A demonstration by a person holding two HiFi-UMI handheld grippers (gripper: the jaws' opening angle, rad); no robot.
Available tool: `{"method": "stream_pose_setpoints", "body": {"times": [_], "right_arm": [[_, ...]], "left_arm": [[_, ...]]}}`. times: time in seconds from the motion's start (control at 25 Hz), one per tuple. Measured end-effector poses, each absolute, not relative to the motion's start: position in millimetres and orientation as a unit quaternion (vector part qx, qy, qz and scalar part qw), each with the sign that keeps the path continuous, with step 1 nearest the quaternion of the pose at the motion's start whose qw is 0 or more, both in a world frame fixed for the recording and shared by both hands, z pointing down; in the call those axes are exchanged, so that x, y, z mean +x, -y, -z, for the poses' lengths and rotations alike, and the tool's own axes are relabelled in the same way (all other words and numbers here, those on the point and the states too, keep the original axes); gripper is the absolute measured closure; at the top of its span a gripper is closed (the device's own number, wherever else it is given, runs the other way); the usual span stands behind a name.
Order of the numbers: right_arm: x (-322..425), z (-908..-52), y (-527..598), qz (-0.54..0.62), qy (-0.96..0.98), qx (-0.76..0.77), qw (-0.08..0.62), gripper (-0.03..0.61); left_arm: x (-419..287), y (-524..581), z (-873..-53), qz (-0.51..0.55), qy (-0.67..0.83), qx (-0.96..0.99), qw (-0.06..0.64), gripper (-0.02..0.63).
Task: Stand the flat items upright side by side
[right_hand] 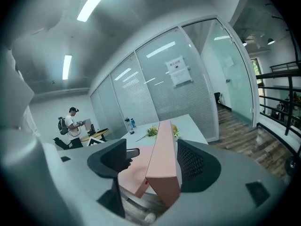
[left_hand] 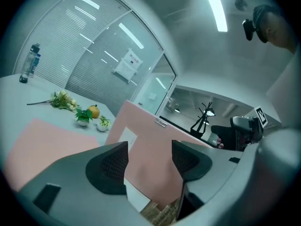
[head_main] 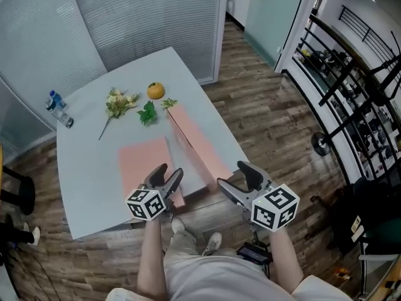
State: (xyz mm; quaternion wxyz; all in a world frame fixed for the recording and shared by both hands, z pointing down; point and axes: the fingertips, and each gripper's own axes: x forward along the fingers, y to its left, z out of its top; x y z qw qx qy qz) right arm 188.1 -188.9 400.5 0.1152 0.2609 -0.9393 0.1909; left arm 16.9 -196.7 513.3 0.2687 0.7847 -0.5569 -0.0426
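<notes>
Two flat pink boxes are on the pale grey table [head_main: 88, 193]. One pink box [head_main: 143, 163] lies flat near the front edge, and shows at the left as the flat box [left_hand: 40, 142]. The other pink box [head_main: 195, 140] stands upright on its long edge to the right of it. My left gripper [head_main: 169, 173] hovers open over the flat box's near right corner. Its jaws [left_hand: 149, 161] frame the upright box's broad face [left_hand: 155, 149] with nothing gripped. My right gripper [head_main: 232, 175] is open at the upright box's near end. That narrow end [right_hand: 162, 173] sits between the spread jaws of the right gripper [right_hand: 151, 159].
At the table's far side lie a flower sprig [head_main: 119, 103], an orange [head_main: 155, 91], small green plants [head_main: 148, 113] and a water bottle [head_main: 59, 109]. Wooden floor and a black metal rack [head_main: 357, 74] are to the right. A person [right_hand: 73, 124] stands far off beyond a glass wall.
</notes>
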Motion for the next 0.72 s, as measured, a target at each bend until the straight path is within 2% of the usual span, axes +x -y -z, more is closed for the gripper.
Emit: {"method": "stream_pose_setpoints", "body": {"times": [0.24, 0.6, 0.72], "right_arm": [[124, -390, 231, -0.202, 0.937, 0.236, 0.157, 0.24], [48, -427, 297, -0.205, 0.898, 0.252, 0.297, 0.234], [36, -437, 312, -0.218, 0.882, 0.265, 0.323, 0.232]], "left_arm": [[9, 235, -512, 0.012, 0.502, 0.822, 0.269, 0.314], [-1, 275, -527, 0.027, 0.438, 0.85, 0.291, 0.314], [-1, 282, -536, 0.035, 0.418, 0.854, 0.307, 0.314]]}}
